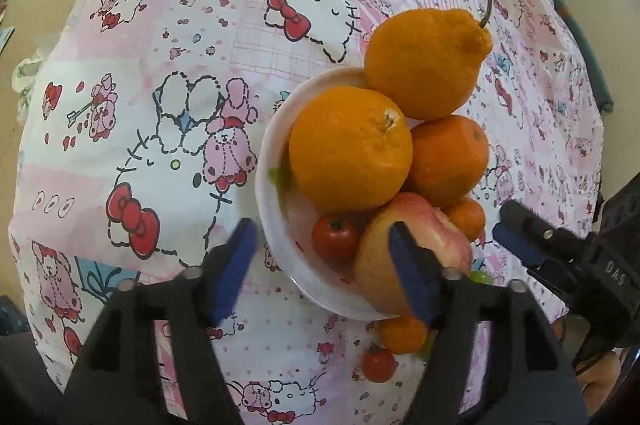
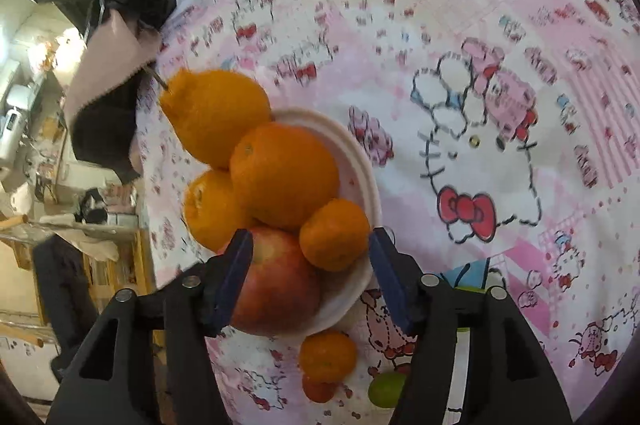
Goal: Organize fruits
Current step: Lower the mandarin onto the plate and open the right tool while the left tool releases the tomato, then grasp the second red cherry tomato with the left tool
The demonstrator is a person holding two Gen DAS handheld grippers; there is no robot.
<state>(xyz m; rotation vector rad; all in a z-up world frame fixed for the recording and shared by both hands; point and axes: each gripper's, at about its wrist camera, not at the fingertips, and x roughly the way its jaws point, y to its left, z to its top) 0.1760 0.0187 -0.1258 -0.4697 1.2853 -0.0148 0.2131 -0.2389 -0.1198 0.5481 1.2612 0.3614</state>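
Low in the left wrist view, the left gripper (image 1: 320,265) stands with jaws apart, nothing clamped. The right gripper (image 2: 312,265), low in its own view, is likewise apart and empty. Just beyond, at frame centre, the white bowl (image 1: 272,193) holds an apple (image 1: 376,265), tomato (image 1: 334,237) and piled oranges (image 1: 350,149). Below it a small orange (image 2: 328,357) lies on the patterned cloth (image 1: 160,105).

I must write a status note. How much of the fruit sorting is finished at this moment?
Mostly done: the white round bowl holds big oranges, a red apple and a small red tomato. In hand: nothing; the left hand-held gripper and right hand-held gripper are open. Left on the pink cloth: a small orange mandarin, another tomato and a green grape.
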